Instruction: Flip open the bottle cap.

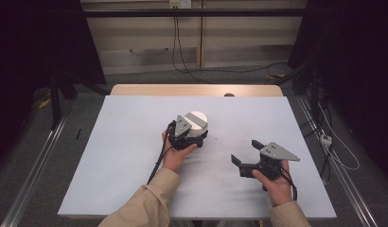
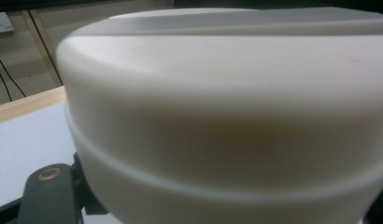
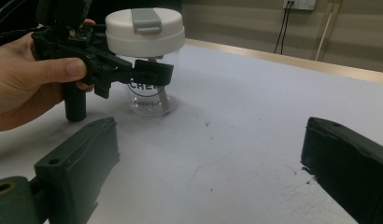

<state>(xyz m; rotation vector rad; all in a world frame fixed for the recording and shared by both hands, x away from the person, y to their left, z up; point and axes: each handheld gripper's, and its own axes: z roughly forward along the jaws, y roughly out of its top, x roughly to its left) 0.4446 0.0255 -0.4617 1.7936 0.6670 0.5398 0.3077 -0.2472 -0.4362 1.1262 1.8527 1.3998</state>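
Here's the jar (image 1: pixel 197 124), clear-bodied with a white lid and a grey flip tab on top, standing upright near the middle of the white table (image 1: pixel 126 142). The left gripper (image 1: pixel 192 134) is right on it: in the right gripper view its 2 black jaws sit on either side of the clear body just under the lid (image 3: pixel 145 31), clamped tight against it. The jar's base rests on the table, dark lettering showing on its side. From the left gripper view the lid wall (image 2: pixel 227 116) looms huge and close, cream-white, with 1 jaw showing low at the left corner. The left hand (image 1: pixel 175 156) wraps the handle just behind the jar, sleeve trailing back toward the near edge.

Over to the right of the jar, well apart from it, the right gripper (image 1: pixel 246 152) sits low over the table in the right hand (image 1: pixel 272 182). Its jaws stand wide apart, nothing between them but bare, lightly scuffed tabletop. Its grey plate points away from the jar.
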